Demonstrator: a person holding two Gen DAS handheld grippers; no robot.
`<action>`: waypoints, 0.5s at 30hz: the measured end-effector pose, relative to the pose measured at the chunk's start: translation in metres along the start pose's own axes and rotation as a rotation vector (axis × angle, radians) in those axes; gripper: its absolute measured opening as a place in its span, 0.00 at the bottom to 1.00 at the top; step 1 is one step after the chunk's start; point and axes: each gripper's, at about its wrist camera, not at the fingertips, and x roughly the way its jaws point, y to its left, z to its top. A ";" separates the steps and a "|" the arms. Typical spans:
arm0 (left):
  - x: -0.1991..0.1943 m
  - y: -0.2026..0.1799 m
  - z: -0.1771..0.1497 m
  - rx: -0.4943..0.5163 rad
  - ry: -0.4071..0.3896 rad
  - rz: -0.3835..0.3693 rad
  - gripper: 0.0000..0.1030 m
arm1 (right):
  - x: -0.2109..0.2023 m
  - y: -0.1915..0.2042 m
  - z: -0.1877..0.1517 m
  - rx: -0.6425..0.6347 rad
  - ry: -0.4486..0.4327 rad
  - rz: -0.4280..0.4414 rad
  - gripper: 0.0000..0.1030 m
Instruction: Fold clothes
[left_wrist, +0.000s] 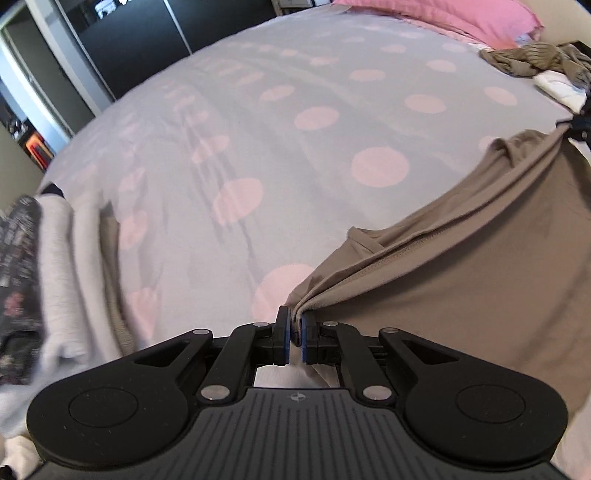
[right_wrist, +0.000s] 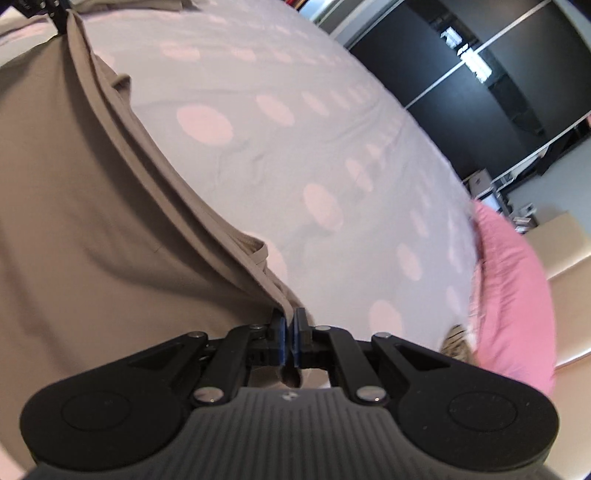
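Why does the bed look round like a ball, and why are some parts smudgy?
Left wrist view: the fisheye lens bends the bedspread into a dome; the folded clothes at the edge smear with motion. Right wrist view: same bulge; the pink pillow blurs, while the gripper stays sharp.

Left gripper (left_wrist: 294, 325) and right gripper (right_wrist: 288, 326) were matte black, with blue pads on the fingers (left_wrist: 282, 334). Each had twin linkage arms pinned by silver rivets, round side housings, and a ribbed grey top plate bearing a small emblem
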 end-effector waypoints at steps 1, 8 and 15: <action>0.007 0.002 0.001 -0.011 0.007 -0.007 0.03 | 0.009 0.000 0.001 0.011 0.010 0.009 0.05; 0.042 0.007 -0.001 -0.057 0.032 -0.013 0.08 | 0.049 -0.005 -0.001 0.117 0.033 0.075 0.07; 0.038 0.026 0.002 -0.203 -0.006 0.002 0.22 | 0.058 -0.030 -0.007 0.311 0.027 0.072 0.26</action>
